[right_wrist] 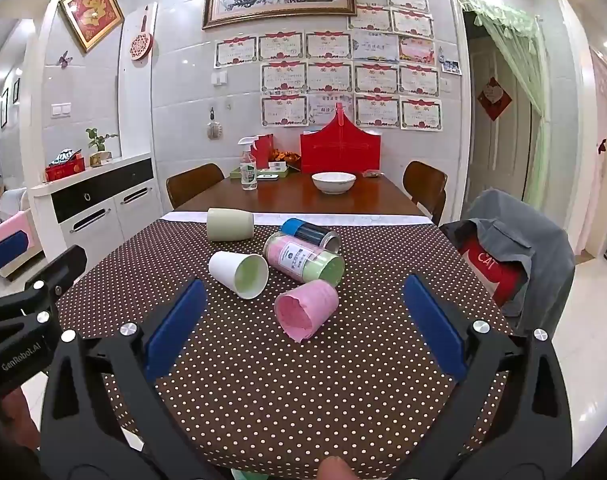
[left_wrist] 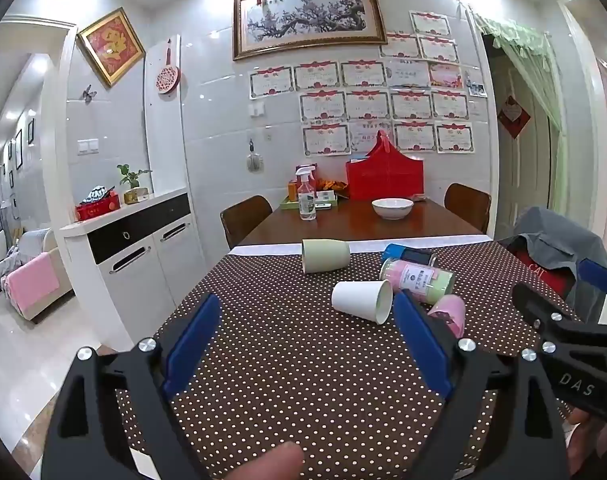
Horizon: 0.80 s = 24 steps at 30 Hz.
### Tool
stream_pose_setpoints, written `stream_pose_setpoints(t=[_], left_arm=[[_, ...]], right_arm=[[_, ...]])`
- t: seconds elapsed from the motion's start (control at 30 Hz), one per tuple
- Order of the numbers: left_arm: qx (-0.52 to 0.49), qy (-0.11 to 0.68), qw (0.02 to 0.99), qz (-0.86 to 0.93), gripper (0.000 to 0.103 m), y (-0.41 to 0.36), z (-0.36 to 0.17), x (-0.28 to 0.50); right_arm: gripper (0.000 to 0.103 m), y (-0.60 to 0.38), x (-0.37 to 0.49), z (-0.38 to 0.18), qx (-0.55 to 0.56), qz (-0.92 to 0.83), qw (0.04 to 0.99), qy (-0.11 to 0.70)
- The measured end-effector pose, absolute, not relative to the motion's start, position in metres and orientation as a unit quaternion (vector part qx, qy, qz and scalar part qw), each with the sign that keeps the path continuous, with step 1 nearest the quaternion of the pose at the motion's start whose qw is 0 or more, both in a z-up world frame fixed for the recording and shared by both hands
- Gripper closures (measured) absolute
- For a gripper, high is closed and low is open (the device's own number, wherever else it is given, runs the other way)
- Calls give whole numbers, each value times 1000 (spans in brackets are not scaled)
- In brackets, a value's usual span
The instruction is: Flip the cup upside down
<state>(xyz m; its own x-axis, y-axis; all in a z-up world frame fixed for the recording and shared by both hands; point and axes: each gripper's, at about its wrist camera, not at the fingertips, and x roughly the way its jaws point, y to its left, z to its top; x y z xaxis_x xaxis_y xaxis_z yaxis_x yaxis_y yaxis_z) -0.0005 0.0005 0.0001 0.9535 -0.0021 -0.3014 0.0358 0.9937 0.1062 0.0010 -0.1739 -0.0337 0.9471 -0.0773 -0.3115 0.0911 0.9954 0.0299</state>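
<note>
Several cups lie on their sides on the brown polka-dot tablecloth (right_wrist: 263,380). A white paper cup (right_wrist: 239,274) with a green inside lies mouth toward me; it also shows in the left wrist view (left_wrist: 361,300). A pink cup (right_wrist: 306,309) lies nearest, partly hidden in the left wrist view (left_wrist: 449,314). A pink-green labelled cup (right_wrist: 303,260), a blue-black cup (right_wrist: 311,232) and a sage-green cup (right_wrist: 229,225) lie behind. My left gripper (left_wrist: 307,344) is open and empty, short of the white cup. My right gripper (right_wrist: 303,328) is open and empty, its fingers either side of the pink cup but nearer me.
A white bowl (right_wrist: 333,182), a spray bottle (right_wrist: 248,170) and a red box (right_wrist: 340,148) stand on the wooden table behind. A chair draped with grey clothing (right_wrist: 515,256) is at the right. A white sideboard (right_wrist: 95,208) is at the left.
</note>
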Motion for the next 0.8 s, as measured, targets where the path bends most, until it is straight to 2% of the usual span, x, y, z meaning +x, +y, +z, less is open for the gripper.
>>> stream_pose_setpoints(t=[0.43,0.8], left_arm=[[51,152,987,-11,16,14,15,2],[50,147,988,-8,16,12,11,-7]], right_arm=[[6,-176,-4,-8,24,-45,987,154],[6,-171,-8,-18,20,-49,989,139]])
